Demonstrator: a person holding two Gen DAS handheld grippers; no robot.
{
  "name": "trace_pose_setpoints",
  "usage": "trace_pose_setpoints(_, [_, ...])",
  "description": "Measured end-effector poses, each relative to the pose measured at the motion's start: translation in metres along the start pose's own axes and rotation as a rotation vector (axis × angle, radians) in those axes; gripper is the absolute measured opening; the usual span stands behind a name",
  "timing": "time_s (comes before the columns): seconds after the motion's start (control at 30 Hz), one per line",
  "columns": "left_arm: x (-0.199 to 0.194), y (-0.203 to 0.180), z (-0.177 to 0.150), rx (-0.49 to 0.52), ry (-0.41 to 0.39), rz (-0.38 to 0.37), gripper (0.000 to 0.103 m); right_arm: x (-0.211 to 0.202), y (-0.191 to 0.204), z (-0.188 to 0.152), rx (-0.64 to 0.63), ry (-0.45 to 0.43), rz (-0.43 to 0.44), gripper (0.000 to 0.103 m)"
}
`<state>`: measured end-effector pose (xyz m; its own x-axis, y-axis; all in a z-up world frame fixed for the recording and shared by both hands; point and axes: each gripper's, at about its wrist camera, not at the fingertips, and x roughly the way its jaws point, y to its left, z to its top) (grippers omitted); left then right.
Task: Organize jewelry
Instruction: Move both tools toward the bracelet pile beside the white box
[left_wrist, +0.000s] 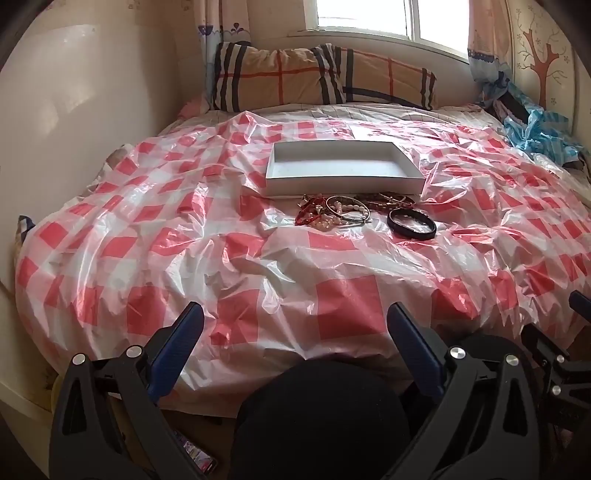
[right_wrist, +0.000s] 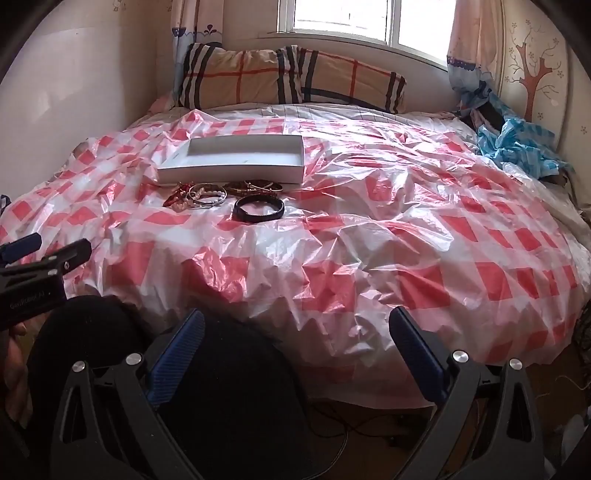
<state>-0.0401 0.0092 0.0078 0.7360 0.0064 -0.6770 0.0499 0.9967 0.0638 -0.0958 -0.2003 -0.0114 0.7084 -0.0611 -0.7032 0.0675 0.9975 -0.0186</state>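
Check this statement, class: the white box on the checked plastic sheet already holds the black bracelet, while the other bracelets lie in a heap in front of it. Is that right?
Not quite. The white box is empty. The black bracelet lies on the checked plastic sheet in front of the box, beside the heap of other bracelets. The left wrist view shows this plainly.

From where I sit, the only lettering I can find is on the left gripper (right_wrist: 22, 258), seen from the right wrist camera at about nine o'clock in the frame. Pale print runs along the side of its black body; it seems to start with "Gen", and the rest is too blurred for me to read. The left wrist view gives me no legible text, label or number.
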Motion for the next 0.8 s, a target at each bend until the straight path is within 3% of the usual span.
trace_pose_setpoints(0.27, [-0.002,0.009,0.008,-0.011,0.009,-0.04,0.095,-0.003,-0.003,0.007,-0.01,-0.017,0.023,0.096])
trace_pose_setpoints(0.37, [-0.02,0.011,0.025,0.05,-0.085,0.06,0.095,-0.016,-0.012,0.02,-0.017,-0.07,-0.026,0.096])
trace_pose_setpoints(0.47, [-0.037,0.013,0.042,0.077,-0.146,0.112,0.095,-0.029,-0.021,0.03,0.0,-0.111,-0.033,0.096])
trace_pose_setpoints(0.6, [-0.052,0.013,0.046,0.066,-0.127,0.097,0.095,-0.053,-0.021,0.032,-0.004,-0.188,-0.025,0.096])
trace_pose_setpoints(0.8, [-0.074,0.006,0.024,0.097,-0.092,0.094,0.095,-0.077,-0.013,0.023,-0.101,-0.174,-0.055,0.096])
